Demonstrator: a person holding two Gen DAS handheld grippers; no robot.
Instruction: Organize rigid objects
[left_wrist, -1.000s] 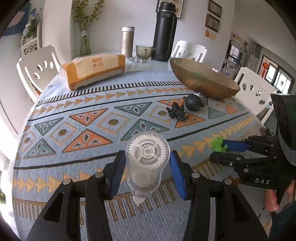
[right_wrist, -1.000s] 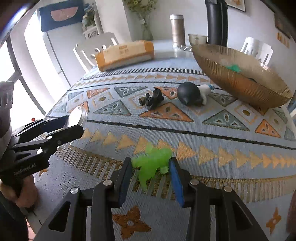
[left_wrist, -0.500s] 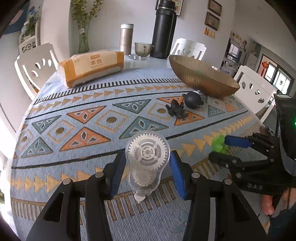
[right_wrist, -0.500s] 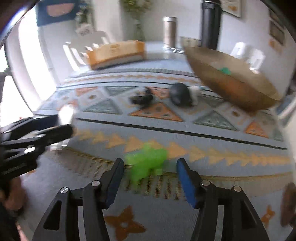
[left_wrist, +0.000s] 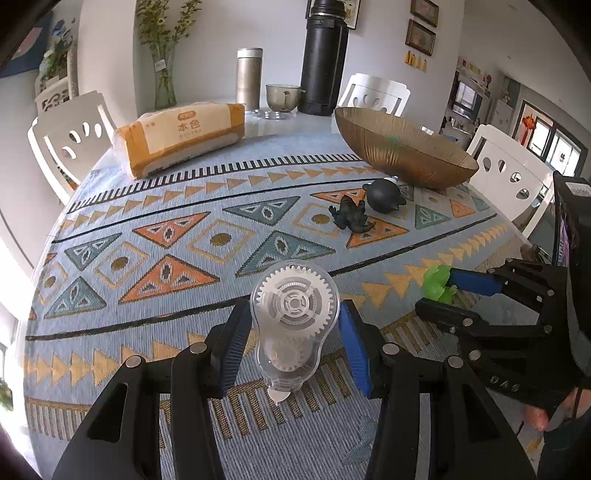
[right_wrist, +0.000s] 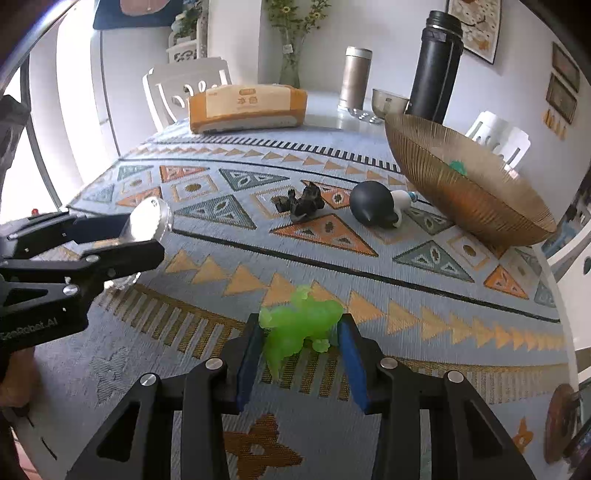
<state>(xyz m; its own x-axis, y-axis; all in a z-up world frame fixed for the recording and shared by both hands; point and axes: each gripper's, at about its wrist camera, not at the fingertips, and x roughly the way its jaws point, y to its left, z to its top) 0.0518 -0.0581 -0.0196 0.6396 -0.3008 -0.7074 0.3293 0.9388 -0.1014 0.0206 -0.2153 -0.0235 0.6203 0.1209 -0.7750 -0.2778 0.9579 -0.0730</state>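
Note:
My left gripper is shut on a clear correction-tape case with white gears, held just over the patterned tablecloth. To its right, my right gripper has a bright green toy figure in it. In the right wrist view its jaws are closing, and both blue pads touch the green figure. A black dinosaur figure and a round black toy lie beyond, in front of the gold ribbed bowl. A small green item is inside the bowl.
At the far side stand a tissue pack, a steel tumbler, a glass cup and a tall black flask. White chairs ring the table. A person's hand holds the left gripper.
The right gripper's jaws stood wider around the green figure half a second ago and have come back in onto it; its view has swung slightly. The left gripper holds still.

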